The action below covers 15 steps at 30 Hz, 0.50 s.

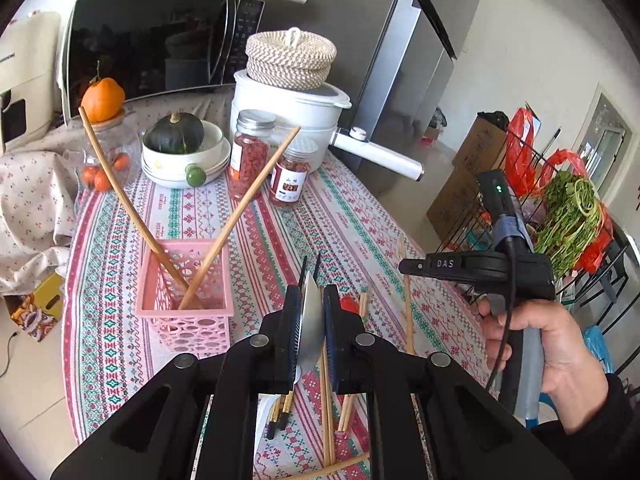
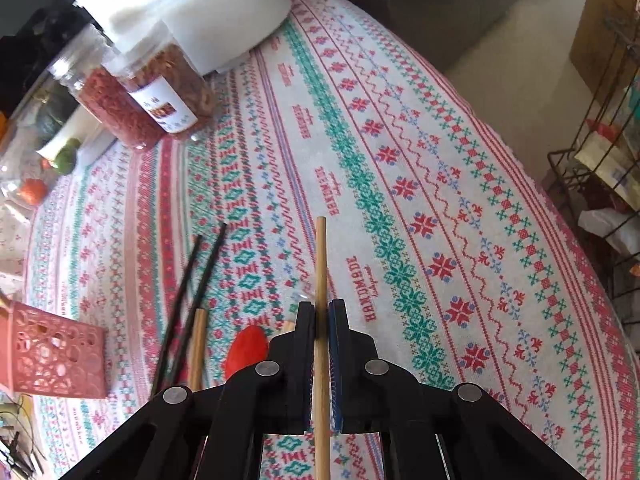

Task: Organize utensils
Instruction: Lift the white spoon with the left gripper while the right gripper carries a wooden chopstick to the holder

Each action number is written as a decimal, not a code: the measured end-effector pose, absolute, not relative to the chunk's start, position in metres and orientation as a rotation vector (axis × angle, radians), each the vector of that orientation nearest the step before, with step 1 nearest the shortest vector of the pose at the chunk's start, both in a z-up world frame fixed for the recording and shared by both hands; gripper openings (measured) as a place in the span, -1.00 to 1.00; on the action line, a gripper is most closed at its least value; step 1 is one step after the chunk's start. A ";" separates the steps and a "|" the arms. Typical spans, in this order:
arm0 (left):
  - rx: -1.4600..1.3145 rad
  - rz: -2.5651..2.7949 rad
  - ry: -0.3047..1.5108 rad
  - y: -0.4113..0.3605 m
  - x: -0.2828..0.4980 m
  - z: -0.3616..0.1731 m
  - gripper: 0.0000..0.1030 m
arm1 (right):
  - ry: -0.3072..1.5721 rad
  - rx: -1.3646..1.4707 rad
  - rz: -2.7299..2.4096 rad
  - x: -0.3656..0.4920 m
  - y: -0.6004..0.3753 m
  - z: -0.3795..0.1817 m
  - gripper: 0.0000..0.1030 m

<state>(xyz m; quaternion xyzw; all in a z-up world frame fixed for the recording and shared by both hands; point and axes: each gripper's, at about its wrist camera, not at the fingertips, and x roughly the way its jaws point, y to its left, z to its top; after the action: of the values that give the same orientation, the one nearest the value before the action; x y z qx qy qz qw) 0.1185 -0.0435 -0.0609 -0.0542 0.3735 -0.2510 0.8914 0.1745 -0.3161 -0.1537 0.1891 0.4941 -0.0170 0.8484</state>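
Left gripper (image 1: 311, 312) clamps a metal spoon (image 1: 310, 320); right gripper (image 2: 321, 320) pinches one wooden chopstick (image 2: 321, 280)
Patterned tablecloth (image 2: 400, 160), kitchen; pink basket (image 1: 186, 308) holds two chopsticks (image 1: 240, 208), two jars (image 1: 248, 148) behind

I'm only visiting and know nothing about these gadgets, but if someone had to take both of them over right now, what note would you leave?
Left tongs: shut on a metal spoon, bowl clamped between the pads.
Right tongs: shut on a wooden chopstick, which points forward over the tablecloth.
Pink basket: two wooden chopsticks already stand in it.
Left to do: put the spoon and held chopstick away, then collect the black chopsticks, the red spoon and the other wooden sticks lying on the cloth.
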 end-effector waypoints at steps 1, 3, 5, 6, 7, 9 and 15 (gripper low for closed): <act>-0.130 -0.529 0.755 -0.040 0.119 -0.057 -0.77 | 1.019 0.403 -0.019 0.170 -0.314 -0.146 -0.90; -0.169 -0.545 0.707 -0.033 0.120 -0.049 -0.77 | 0.974 0.415 0.018 0.161 -0.310 -0.130 -0.90; -0.212 -0.558 0.648 -0.023 0.121 -0.040 -0.77 | 0.931 0.426 0.056 0.151 -0.306 -0.116 -0.90; -0.231 -0.559 0.617 -0.018 0.121 -0.036 -0.77 | 0.910 0.430 0.074 0.148 -0.302 -0.109 -0.90; -0.250 -0.557 0.587 -0.013 0.122 -0.032 -0.77 | 0.889 0.433 0.092 0.143 -0.300 -0.103 -0.90; -0.293 -0.550 0.534 -0.003 0.127 -0.027 -0.77 | 0.849 0.435 0.124 0.137 -0.294 -0.092 -0.90; -0.423 -0.513 0.414 0.016 0.151 -0.022 -0.77 | 0.740 0.426 0.180 0.123 -0.283 -0.066 -0.90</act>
<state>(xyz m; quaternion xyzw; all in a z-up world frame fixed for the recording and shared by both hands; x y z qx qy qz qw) 0.1514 0.0164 -0.0218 -0.2060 0.2016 -0.2498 0.9244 0.1231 -0.2835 -0.0658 0.2061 0.3585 0.0870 0.9063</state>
